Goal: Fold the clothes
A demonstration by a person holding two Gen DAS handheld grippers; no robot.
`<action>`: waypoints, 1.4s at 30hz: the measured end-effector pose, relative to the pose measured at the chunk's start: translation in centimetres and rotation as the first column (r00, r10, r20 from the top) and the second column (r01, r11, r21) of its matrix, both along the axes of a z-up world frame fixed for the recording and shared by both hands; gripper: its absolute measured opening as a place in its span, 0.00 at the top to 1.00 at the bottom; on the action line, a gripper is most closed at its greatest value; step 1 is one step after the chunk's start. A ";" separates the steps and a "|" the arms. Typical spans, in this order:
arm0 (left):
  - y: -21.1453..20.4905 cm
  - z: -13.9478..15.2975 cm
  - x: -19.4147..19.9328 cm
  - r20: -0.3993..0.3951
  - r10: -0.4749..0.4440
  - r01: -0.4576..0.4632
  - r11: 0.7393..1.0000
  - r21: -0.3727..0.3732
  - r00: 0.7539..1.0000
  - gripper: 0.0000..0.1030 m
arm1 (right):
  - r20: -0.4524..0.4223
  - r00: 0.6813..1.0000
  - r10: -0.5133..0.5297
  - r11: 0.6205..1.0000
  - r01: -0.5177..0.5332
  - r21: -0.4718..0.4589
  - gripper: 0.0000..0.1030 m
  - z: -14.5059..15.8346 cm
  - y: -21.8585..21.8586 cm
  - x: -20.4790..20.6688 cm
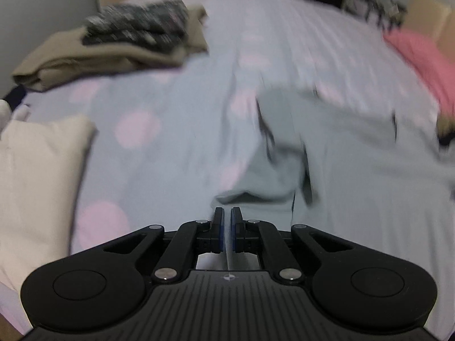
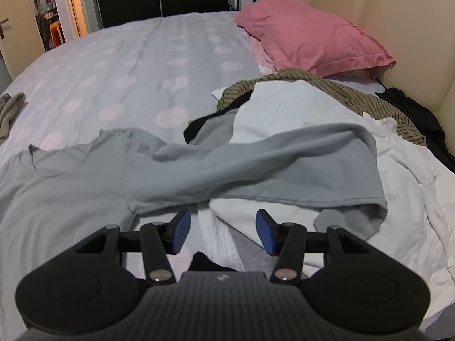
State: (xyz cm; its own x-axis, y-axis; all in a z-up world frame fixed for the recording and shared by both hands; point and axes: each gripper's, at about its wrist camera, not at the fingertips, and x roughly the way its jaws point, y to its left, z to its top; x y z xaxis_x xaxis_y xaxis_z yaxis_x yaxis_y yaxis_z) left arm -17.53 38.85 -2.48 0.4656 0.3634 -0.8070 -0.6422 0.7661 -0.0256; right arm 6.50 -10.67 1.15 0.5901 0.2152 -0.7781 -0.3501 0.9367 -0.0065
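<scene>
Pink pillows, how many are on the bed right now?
1: the pink pillow lies at the head of the bed, against the cream headboard. More may be hidden beneath it.

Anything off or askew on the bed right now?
Yes: the grey T-shirt isn't flat; one side is flipped over itself and drapes onto the unsorted clothes pile. The left view is motion-blurred.
</scene>
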 end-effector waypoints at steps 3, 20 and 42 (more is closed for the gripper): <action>0.6 2.8 -0.6 0.080 0.049 -0.055 0.996 0.070 0.996 0.97 | -0.008 1.000 -0.025 1.000 0.026 0.009 0.47 -0.1 -0.6 0.4; -12.5 -2.2 5.3 -0.086 -0.430 0.437 0.896 0.085 0.899 0.97 | -0.012 1.000 -0.003 1.000 0.003 -0.010 0.47 -0.4 0.4 0.4; -3.3 -2.2 -0.1 -0.089 -0.160 0.162 0.987 0.016 0.983 0.52 | -0.024 0.998 0.060 0.997 -0.061 -0.048 0.47 -1.2 1.5 -0.2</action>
State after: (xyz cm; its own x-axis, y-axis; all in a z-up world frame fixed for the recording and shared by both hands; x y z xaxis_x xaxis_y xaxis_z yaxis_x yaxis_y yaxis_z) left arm -17.67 35.51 -4.72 0.4481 0.3078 -0.8393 -0.5091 0.8596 0.0434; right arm 6.35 -9.13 -0.07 0.5593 0.2112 -0.8016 -0.4065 0.9126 -0.0432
